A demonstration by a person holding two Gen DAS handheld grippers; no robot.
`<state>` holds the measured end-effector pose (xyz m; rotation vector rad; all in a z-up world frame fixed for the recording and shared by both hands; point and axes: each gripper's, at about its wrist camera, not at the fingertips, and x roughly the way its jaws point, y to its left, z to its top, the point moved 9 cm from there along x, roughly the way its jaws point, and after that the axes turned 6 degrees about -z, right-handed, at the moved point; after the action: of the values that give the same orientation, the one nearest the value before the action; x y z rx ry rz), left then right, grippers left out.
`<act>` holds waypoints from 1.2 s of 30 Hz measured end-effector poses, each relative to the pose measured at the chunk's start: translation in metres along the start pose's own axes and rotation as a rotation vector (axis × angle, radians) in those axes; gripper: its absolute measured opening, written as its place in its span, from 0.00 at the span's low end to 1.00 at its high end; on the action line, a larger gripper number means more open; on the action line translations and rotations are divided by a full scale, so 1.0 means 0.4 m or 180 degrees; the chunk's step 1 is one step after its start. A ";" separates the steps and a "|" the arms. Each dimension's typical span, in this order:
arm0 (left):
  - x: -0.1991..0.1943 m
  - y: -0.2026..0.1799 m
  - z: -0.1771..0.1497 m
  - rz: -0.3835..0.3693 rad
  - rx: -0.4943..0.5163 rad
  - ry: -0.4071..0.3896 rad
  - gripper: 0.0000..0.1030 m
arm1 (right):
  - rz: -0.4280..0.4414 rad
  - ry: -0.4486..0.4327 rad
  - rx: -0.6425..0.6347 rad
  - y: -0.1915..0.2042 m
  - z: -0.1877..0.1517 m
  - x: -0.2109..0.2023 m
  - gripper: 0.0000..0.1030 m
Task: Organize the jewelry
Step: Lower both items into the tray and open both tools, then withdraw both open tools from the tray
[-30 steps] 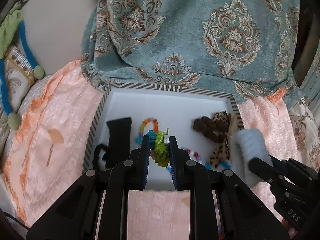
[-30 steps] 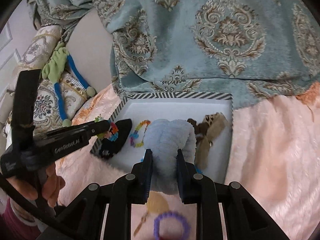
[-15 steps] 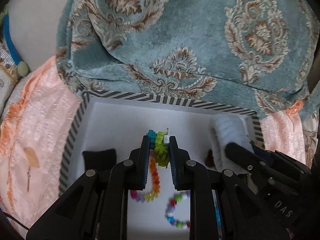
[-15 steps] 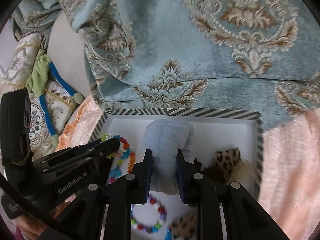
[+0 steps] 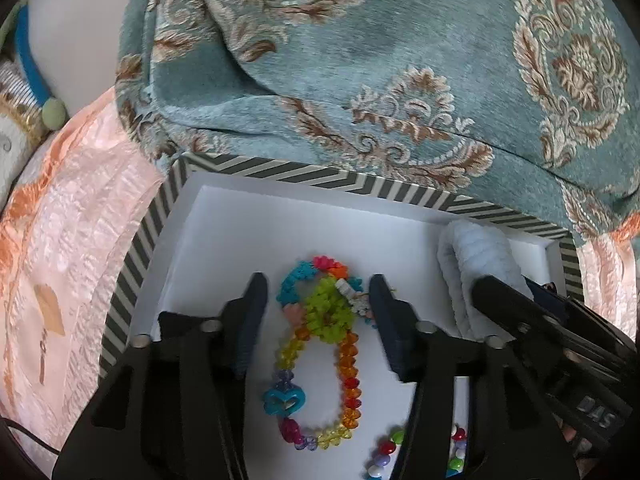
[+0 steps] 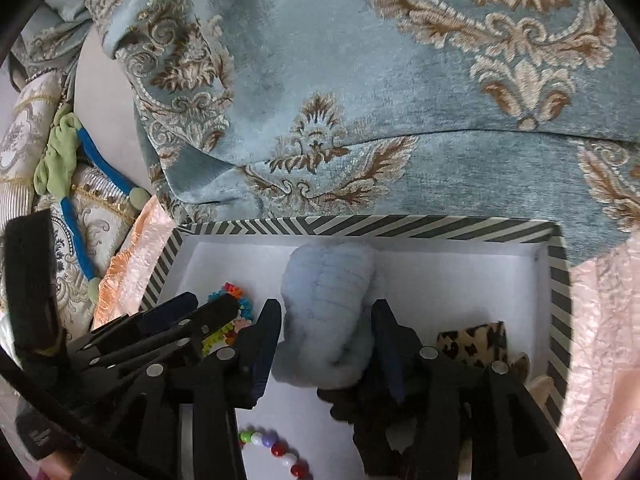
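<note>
Left tool (image 5: 318, 312): jaws have just been opening and now stand wide, clear of the flower-bead bracelet (image 5: 320, 304) lying between them on the white floor of the striped box (image 5: 304, 174). That bracelet overlaps the far end of a rainbow crystal bracelet (image 5: 348, 376) with a blue heart bead, which runs back toward the near edge. A round-bead bracelet (image 5: 384, 450) lies near right, partly hidden by the tool's right finger.

Right tool (image 6: 326, 330): jaws have just been opening; the fluffy pale-blue scrunchie (image 6: 328, 304) sits between them on the box floor, fingers close beside it, and I cannot tell if the pads touch it. In the left wrist view the scrunchie (image 5: 476, 256) sits in the far right corner, and the right tool (image 5: 532, 320) crosses in front of it.

Around: leopard-print fabric piece (image 6: 472, 344) and a dark item under the right finger. Teal damask blanket (image 5: 400, 60) lies against the box's far rim; peach bedspread (image 5: 72, 240) under and beside the box.
</note>
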<state>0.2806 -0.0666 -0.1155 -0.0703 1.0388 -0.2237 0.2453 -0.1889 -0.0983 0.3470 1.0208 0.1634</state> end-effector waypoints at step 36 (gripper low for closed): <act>-0.399 -0.048 -0.296 0.0137 0.0390 -0.0464 0.55 | -0.0054 -0.0536 -0.0163 0.094 -0.326 -0.487 0.58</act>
<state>0.0982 -0.0449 -0.0372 0.0460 0.8789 -0.2391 0.0342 -0.1838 0.0101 0.3003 0.8515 0.1423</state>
